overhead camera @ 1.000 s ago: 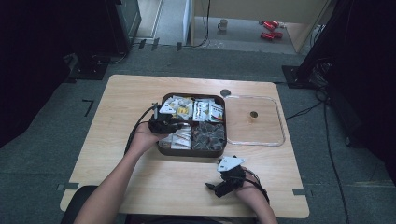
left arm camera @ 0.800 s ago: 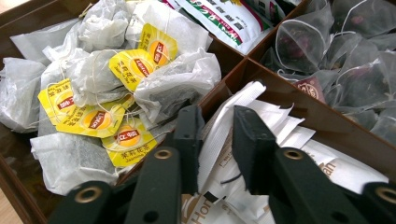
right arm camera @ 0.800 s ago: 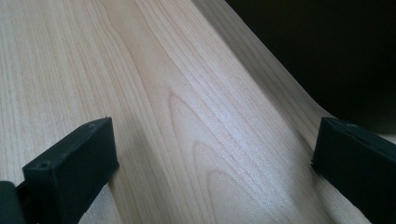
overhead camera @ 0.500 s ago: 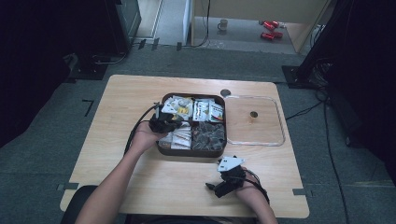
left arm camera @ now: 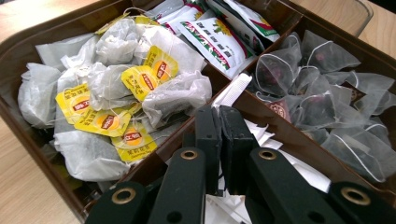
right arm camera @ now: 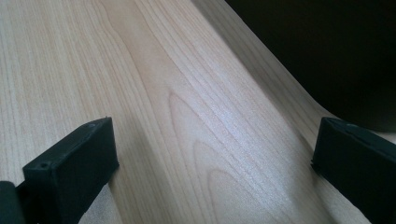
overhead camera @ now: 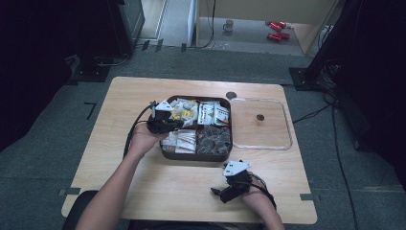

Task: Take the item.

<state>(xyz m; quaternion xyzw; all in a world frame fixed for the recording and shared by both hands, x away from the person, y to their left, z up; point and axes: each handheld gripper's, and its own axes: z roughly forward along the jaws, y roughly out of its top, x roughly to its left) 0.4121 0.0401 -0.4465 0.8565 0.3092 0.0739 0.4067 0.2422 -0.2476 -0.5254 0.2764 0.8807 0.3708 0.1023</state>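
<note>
Here my left gripper (left arm camera: 219, 116) sits with its black jaws pinched together on a thin white paper sachet (left arm camera: 233, 88), whose flat end pokes up beyond the tips. The jaws reach over the near-left compartment of the dark brown four-compartment plastic tray (left arm camera: 275, 121), with its smooth divider wall just ahead of them. Beyond the jaws to the left I see a heap of crumpled white paper tea bags with glossy yellow tags (left arm camera: 140, 81). Ahead to the right lie translucent mesh pyramid bags (left arm camera: 327, 93) holding dark contents, and farther ahead flat printed white sachets (left arm camera: 215, 39).

My right gripper (right arm camera: 212, 154) holds its matte black jaws wide apart with nothing between them, only the pale wooden table (right arm camera: 154, 93) and its long straight grain. In the high view it rests near the table's front edge, well apart from the tray; a clear rounded-square plastic lid (overhead camera: 261, 123) lies flat just right of the tray.
</note>
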